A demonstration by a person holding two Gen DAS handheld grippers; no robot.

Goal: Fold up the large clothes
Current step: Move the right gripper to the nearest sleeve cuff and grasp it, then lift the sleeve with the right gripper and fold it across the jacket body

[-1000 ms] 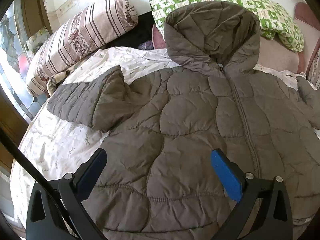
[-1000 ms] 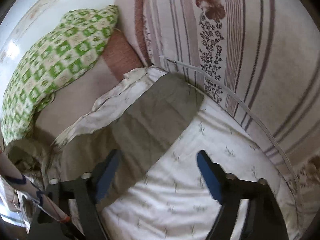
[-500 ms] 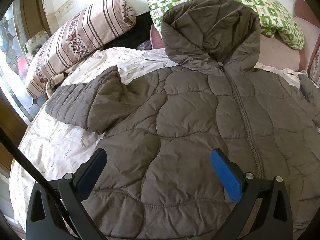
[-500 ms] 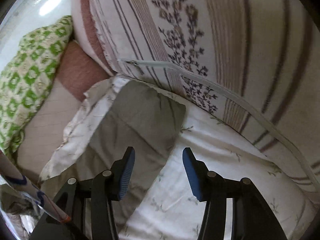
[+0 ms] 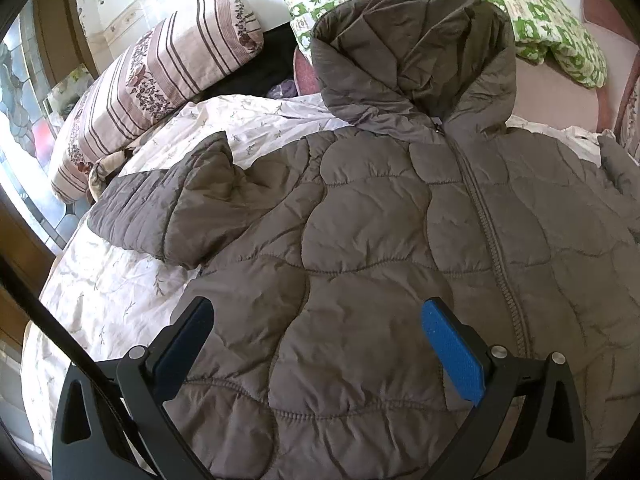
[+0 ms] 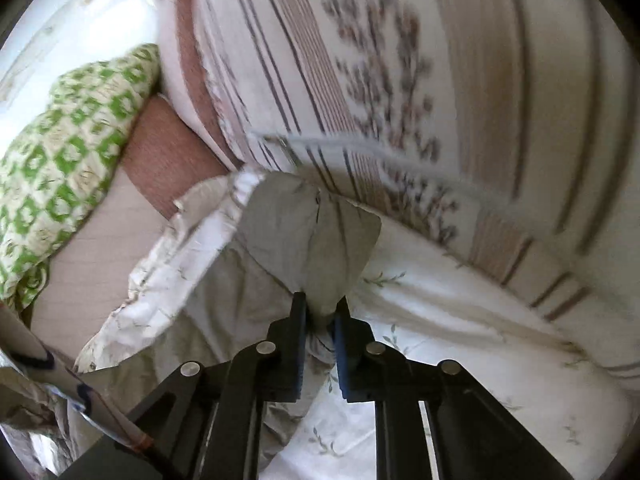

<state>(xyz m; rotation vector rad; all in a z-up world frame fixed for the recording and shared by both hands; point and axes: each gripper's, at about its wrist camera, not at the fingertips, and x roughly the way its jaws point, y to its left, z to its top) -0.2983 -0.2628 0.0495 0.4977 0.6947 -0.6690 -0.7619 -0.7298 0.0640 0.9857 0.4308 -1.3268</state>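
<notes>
Bed (image 5: 100, 292) with floral white sheet fills frame, grey quilted hooded jacket (image 5: 380, 220) spread flat across centre, left hand-held gripper (image 5: 316, 320) lower centre, angled down, spread above jacket, right hand-held gripper (image 6: 320, 308) lower centre, pinching jacket sleeve cuff (image 6: 308, 236), no readable writing

Home bedroom: bed with white floral sheet (image 5: 120, 292), striped floral pillow (image 5: 160, 76) at its left edge, green patterned pillow (image 5: 532, 12) at the head, patterned glass window (image 5: 16, 112) far left.
</notes>
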